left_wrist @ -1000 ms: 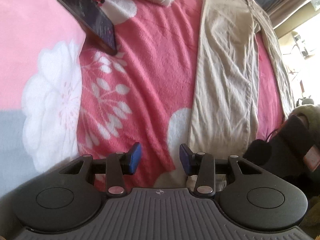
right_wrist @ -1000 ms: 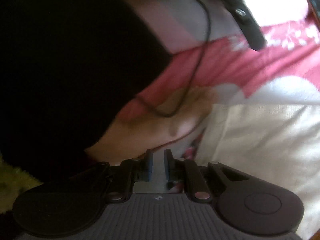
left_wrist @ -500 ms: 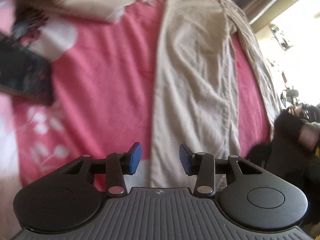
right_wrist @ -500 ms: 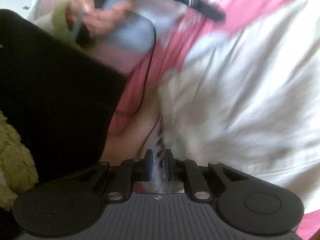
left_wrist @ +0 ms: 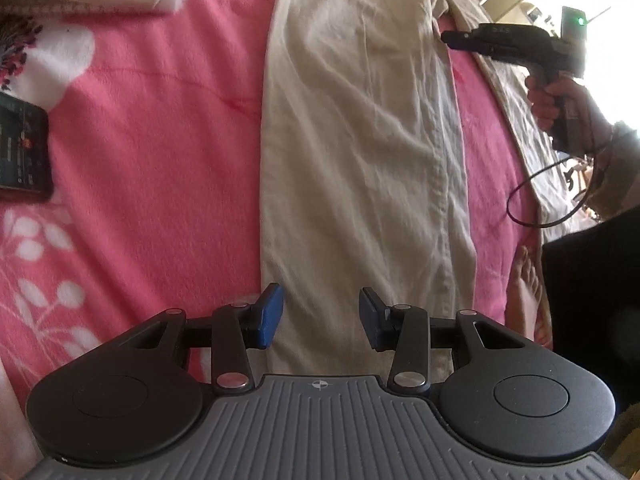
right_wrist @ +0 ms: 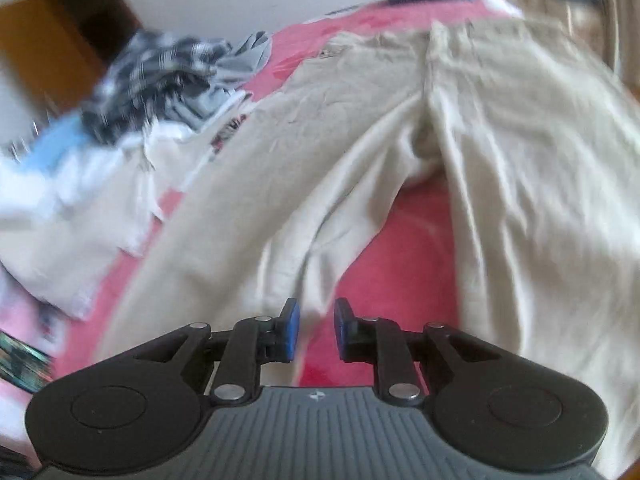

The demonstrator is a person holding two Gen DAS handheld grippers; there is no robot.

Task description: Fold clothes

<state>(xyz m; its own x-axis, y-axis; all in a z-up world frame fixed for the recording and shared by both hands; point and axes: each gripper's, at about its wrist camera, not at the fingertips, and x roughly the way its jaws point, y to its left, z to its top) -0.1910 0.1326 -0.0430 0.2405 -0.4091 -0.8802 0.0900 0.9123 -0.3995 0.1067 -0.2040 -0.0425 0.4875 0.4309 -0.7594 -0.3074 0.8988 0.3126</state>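
Swung away from the person's dark clothing, right gripper (right_wrist: 316,330) now hovers, jaws opening and empty, over beige trousers (right_wrist: 500,168) flat on the bed; left gripper (left_wrist: 320,316) half-open, empty, above a trouser leg.

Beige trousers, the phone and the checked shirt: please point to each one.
beige trousers (left_wrist: 360,152): left wrist view, middle of the near leg.
phone (left_wrist: 22,148): left wrist view, its dark screen at the left edge.
checked shirt (right_wrist: 160,76): right wrist view, middle of the crumpled heap.
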